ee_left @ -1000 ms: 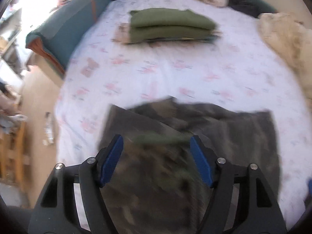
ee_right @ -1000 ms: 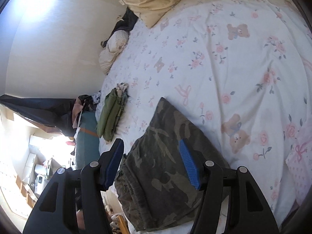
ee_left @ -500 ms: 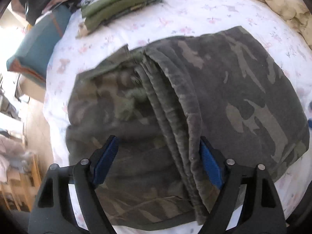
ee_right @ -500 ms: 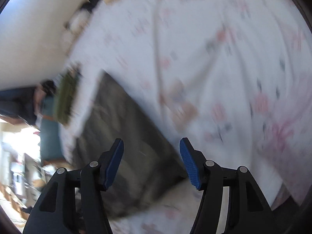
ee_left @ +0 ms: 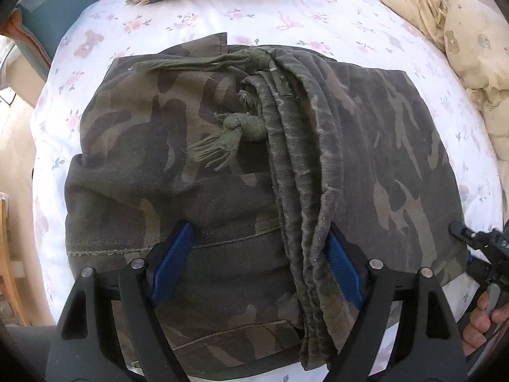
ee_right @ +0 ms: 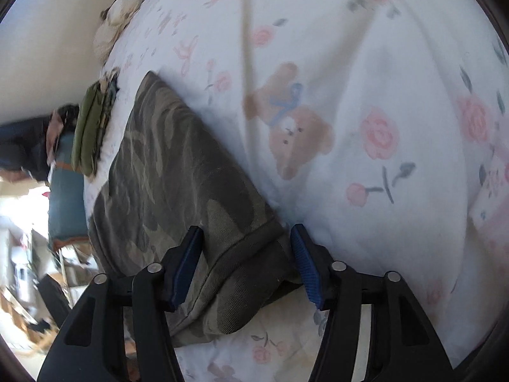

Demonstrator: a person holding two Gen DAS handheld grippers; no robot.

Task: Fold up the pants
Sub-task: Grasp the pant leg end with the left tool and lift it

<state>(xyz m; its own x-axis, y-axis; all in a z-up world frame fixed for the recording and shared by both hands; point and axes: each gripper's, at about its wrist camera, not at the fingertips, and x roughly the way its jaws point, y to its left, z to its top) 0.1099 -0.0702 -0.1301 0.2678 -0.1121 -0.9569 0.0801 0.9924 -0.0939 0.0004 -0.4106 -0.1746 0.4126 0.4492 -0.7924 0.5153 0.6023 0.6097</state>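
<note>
Now, with my left gripper [ee_left: 257, 264] spread wide, pads on the camouflage pants [ee_left: 197, 146] lying folded on the bedsheet [ee_left: 318, 6], and my right gripper [ee_right: 245, 264] closing around their 6 o'clock corner without pinching yet, I'd bite every layer before lifting.

Camouflage pants [ee_left: 197, 146]; white floral teddy-bear sheet [ee_right: 350, 63]; blue-padded tongs [ee_left: 257, 264].

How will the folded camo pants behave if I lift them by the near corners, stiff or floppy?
Probably floppy: the camo pants are soft cloth lying in loose layers, so the middle would likely sag. The stacked folds at the ridge may slide apart, and the knotted drawstring could dangle. The right gripper jaws are closing around a thick corner, a bulky bite.
</note>
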